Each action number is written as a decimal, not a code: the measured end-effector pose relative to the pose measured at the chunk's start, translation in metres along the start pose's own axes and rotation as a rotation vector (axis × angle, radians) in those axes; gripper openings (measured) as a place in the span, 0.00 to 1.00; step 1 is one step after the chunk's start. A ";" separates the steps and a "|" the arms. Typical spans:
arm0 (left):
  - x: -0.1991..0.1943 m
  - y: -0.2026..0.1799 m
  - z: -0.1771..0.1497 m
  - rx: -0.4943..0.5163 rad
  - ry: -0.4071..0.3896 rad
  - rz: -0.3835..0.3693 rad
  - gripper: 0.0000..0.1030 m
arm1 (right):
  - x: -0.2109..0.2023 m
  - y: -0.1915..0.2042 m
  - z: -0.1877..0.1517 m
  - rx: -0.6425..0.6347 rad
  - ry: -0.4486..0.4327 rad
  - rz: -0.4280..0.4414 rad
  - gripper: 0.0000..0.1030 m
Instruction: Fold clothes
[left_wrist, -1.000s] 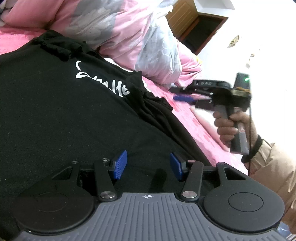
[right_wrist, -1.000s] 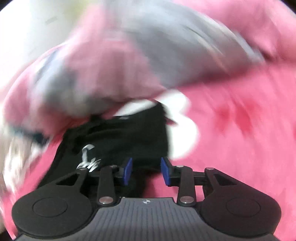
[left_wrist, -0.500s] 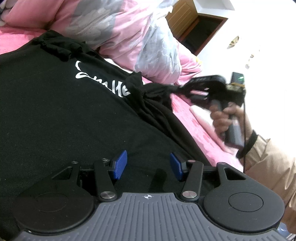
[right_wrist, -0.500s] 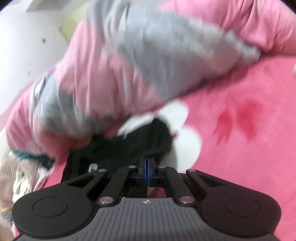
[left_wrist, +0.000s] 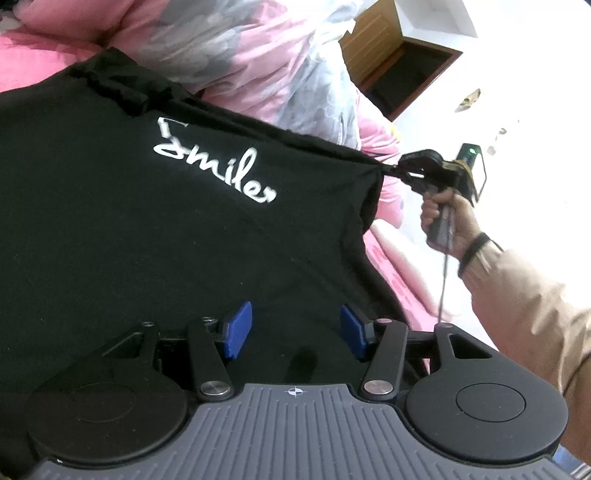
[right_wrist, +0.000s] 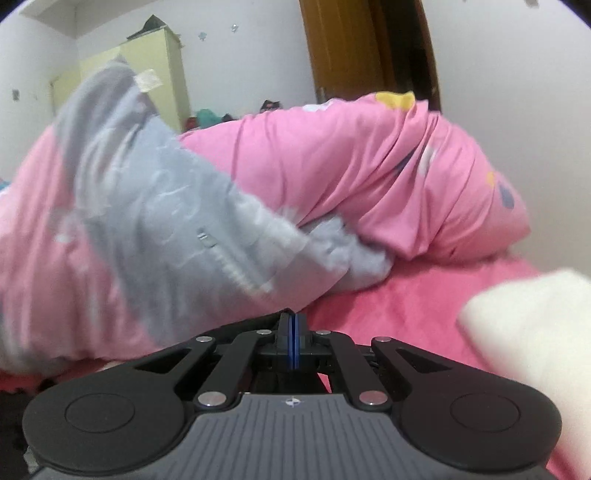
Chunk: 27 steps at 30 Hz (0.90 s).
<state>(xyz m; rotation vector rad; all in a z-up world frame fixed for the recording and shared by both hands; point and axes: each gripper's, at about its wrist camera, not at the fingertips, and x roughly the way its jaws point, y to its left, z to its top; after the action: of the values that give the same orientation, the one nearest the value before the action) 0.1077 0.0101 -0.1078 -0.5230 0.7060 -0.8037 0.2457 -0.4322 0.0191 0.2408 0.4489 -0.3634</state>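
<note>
A black T-shirt (left_wrist: 147, 229) with white script lettering lies spread on the pink bed. My left gripper (left_wrist: 295, 325) hovers just over its lower part, blue pads wide apart, nothing between them. In the left wrist view, my right gripper (left_wrist: 397, 170) is shut on the tip of the shirt's sleeve and holds it stretched taut out to the right. In the right wrist view the right gripper (right_wrist: 293, 332) has its blue pads pressed together; the pinched cloth is barely visible there.
A pink and grey quilt (left_wrist: 258, 55) is heaped along the far side of the shirt. The pink sheet (left_wrist: 391, 258) shows on the right, beside a person's hand (left_wrist: 443, 221) and beige sleeve (left_wrist: 535, 302). A wooden nightstand (left_wrist: 399, 59) stands beyond. A pink pillow (right_wrist: 369, 166) and a white cushion (right_wrist: 535, 332) are ahead.
My right gripper closed on the crumpled sleeve and drew it out to the right, flattening that side so the whole lettering shows. The left gripper stayed put.
</note>
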 end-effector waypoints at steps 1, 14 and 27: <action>0.000 0.000 0.000 0.001 0.001 0.000 0.52 | 0.008 0.000 0.002 -0.011 -0.004 -0.016 0.00; 0.001 0.001 -0.003 0.025 -0.002 0.003 0.52 | 0.038 -0.052 -0.042 0.139 0.238 -0.122 0.21; -0.033 -0.024 0.005 0.032 -0.039 0.053 0.52 | -0.211 -0.105 -0.101 0.410 0.453 0.305 0.31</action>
<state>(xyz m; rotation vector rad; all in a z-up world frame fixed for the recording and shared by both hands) 0.0846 0.0227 -0.0767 -0.4877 0.6673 -0.7525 -0.0109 -0.4362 0.0130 0.7914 0.7706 -0.0933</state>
